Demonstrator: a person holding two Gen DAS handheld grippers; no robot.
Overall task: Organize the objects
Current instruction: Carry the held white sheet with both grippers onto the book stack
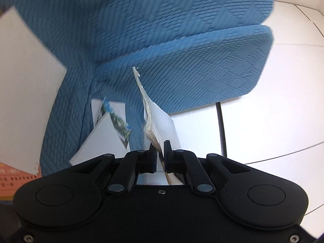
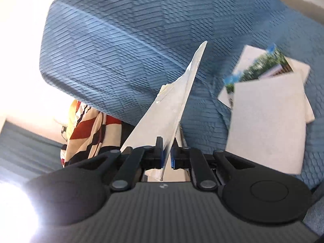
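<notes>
Left tongs (image 1: 160, 151) clamp a worn book (image 1: 150, 125); right tongs (image 2: 166, 151) clamp a white sheet (image 2: 162, 117).

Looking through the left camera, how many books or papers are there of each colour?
Plain white: 2, a large cover at the left edge and a book on the blue cushion
Photo-covered book: 1
Orange book: 1
Worn book with yellowed pages, in the left claw: 1
Total: 5

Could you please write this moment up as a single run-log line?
left tool: shut on worn book | right tool: shut on white book | other books lie on blue sofa
</notes>
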